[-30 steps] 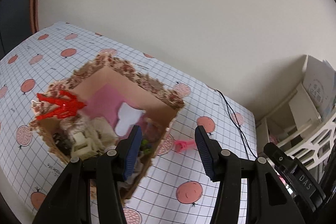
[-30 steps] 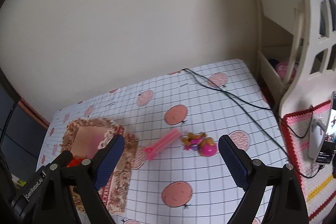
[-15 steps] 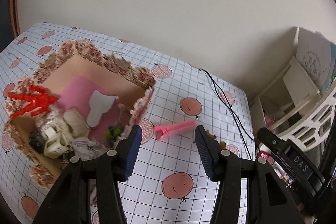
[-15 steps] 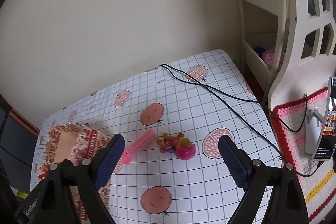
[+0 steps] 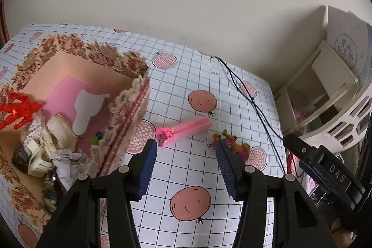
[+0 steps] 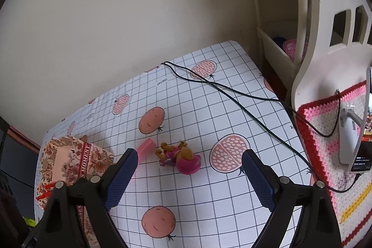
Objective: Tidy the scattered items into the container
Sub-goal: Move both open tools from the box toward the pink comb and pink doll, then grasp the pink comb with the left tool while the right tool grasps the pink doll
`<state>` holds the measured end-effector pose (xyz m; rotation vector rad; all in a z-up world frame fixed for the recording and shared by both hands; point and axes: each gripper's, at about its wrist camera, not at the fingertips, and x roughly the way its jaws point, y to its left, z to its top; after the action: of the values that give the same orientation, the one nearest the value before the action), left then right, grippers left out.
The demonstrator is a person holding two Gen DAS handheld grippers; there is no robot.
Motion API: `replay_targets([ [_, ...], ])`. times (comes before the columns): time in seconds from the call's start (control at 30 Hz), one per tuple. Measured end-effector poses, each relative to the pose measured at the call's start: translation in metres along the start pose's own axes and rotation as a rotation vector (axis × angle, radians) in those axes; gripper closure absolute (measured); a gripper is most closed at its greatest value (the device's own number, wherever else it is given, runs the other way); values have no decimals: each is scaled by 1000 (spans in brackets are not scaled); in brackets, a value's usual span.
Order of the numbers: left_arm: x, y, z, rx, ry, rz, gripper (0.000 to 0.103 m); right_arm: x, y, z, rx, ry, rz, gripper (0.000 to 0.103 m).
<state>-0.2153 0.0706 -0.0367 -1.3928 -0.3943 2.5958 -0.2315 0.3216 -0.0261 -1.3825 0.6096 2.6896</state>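
A floral-patterned box (image 5: 130, 66) stands at the left of the table and holds a red figure (image 5: 18, 108), crumpled paper and several small items. A pink hair clip (image 5: 183, 130) lies on the cloth just right of the box. Beside it lies a small dog figure in pink (image 5: 234, 145). My left gripper (image 5: 186, 166) hovers open above the cloth, with the clip just beyond its fingertips and nothing between them. In the right wrist view, my right gripper (image 6: 189, 173) stands wide open, with the dog figure (image 6: 180, 157) a little beyond its fingertips and the box (image 6: 74, 157) at its left.
A black cable (image 6: 232, 90) runs across the checked tablecloth (image 6: 209, 201) from the wall to the right. A white shelf unit (image 6: 309, 22) stands at the right edge, with a crocheted mat (image 6: 325, 143) and a phone on a stand (image 6: 362, 122).
Both grippers have sunk toward the table and shifted right. The clip and the dog figure now sit lower and nearer the fingertips. The box has slid leftward in the left wrist view.
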Motion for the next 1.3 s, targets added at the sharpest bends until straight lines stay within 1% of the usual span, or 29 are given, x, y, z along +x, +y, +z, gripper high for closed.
replay_targets([
  [0.17,15,-8,-4,24,27,5,49,6,-8,0,7,10,-17,10],
  [0.43,34,-18,-4,62,50,15,49,24,-8,-4,-34,39,-10,10],
  [0.53,41,-20,-5,75,62,15,49,31,-11,-5,-21,56,13,10],
  [0.67,49,-20,-6,75,74,21,49,40,-12,-9,-10,77,2,10],
  [0.77,55,-18,-6,77,82,25,49,48,-11,-11,-2,89,40,10],
  [0.9,65,-14,-7,78,90,34,49,59,-13,-15,17,105,24,11],
  [0.97,70,-13,-7,78,88,36,49,65,-17,-16,46,117,41,11],
  [1.03,73,-12,-7,83,84,42,49,70,-20,-17,70,120,60,14],
  [1.17,77,-11,-5,86,78,36,49,78,-23,-19,90,123,59,19],
  [1.3,80,-12,-3,95,64,36,49,86,-25,-22,113,139,85,26],
])
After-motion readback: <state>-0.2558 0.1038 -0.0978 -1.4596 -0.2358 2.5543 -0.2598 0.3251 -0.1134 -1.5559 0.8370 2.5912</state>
